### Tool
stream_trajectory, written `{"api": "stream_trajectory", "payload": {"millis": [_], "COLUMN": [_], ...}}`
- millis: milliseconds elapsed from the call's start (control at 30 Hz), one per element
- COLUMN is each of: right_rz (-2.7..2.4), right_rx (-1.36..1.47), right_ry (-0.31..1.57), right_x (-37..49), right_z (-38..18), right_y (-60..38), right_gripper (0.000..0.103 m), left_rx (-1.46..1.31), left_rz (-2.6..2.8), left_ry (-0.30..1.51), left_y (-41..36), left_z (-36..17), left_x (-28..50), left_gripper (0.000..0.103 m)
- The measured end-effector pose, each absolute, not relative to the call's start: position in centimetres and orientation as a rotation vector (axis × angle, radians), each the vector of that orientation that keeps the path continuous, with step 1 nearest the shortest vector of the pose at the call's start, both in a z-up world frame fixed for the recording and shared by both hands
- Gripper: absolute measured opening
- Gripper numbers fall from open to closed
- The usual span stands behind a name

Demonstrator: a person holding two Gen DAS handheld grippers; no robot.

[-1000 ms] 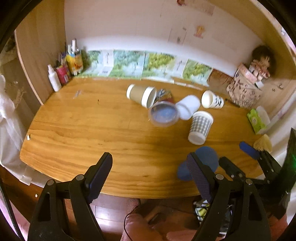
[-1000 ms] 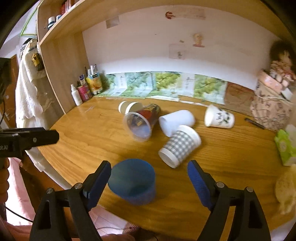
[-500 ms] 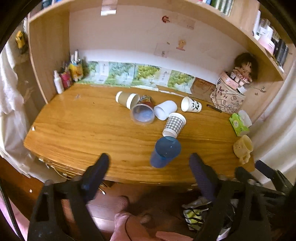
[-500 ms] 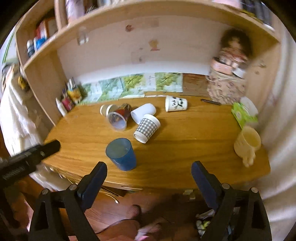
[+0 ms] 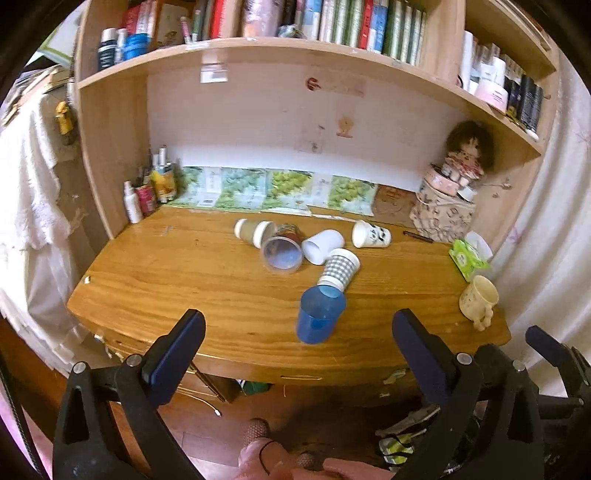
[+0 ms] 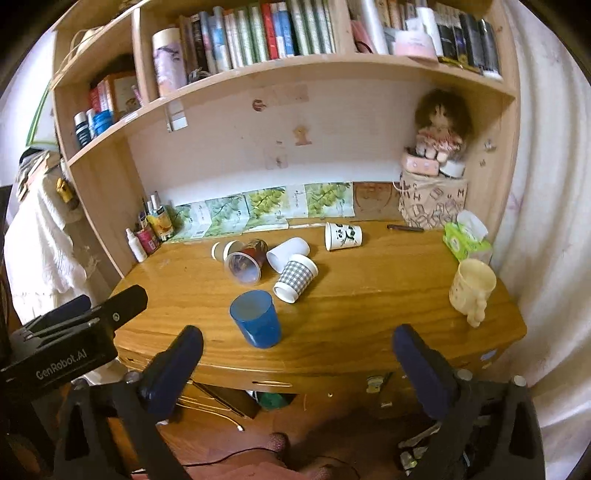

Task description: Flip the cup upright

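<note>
With both sets of jaws apart and empty, you'd pinch the light, rigid, slick blue cup (image 6: 255, 318) at frame centre across its mid-wall.

The checked cup (image 5: 338, 268) is lying partly behind the blue cup (image 5: 320, 315), its mouth hidden ahead of the left gripper (image 5: 297, 341); the book spines (image 6: 258, 35) are blurring, titles unreadable; the right gripper (image 6: 297, 360) bodies are running off the bottom edge.
</note>
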State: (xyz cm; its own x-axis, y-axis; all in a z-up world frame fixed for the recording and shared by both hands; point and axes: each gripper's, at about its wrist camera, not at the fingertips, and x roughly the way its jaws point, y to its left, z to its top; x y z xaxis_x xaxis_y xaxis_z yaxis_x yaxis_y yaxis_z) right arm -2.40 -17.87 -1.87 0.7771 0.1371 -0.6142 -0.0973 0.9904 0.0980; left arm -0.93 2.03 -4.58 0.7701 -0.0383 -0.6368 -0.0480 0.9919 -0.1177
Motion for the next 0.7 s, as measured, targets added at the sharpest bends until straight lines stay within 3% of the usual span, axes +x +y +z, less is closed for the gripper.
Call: {"api": "stream_trajectory", "payload": {"millis": [400,700], "right_rz": [0.147,0.159], "right_rx": [0.092,0.091], "right_ry": [0.558,0.546], "right_x": [-4.1,-4.5], "right_z": [-0.5,-0.4], "right_y": [-19.4,-19.7], "right_gripper": [0.103,0.103], "left_rx": [-0.062,-0.05], "left_rz": [0.133,0.12], "left_ry": [0.53,0.513], "left_y": [1.0,0.1], "left_z": [-2.5,-2.2], "left_x": [-4.3,-4.5], "left_gripper": [0.102,0.102]}}
